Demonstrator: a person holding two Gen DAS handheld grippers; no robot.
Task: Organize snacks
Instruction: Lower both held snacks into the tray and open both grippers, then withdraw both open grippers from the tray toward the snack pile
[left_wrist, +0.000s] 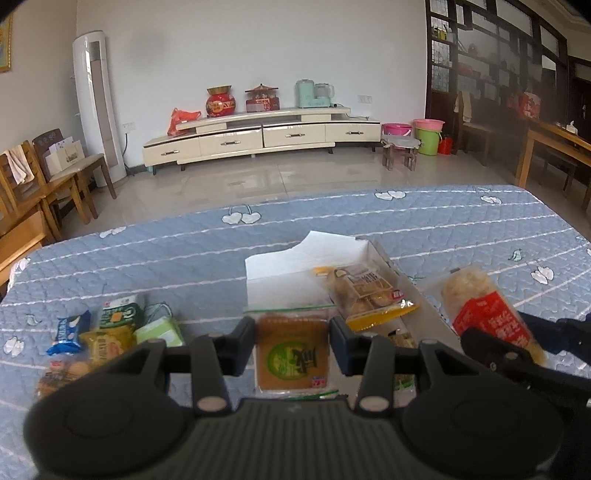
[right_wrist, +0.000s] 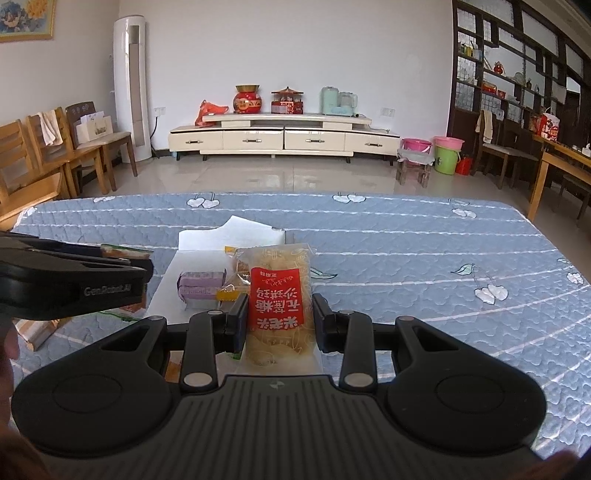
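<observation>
Evidently light and crushable, the rice-cracker packet sits clamped mid-body in the right gripper, while the left gripper pinches a brown biscuit packet over the white box.

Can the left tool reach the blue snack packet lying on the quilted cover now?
Probably not yet: the left tool is shut on an orange square snack packet. The small blue snack packet itself lies uncovered on the quilted blue cover.

Quilted matt cloth covers the table; the snack packets at lower left are glossy plastic film; the white box looks like matt card.
</observation>
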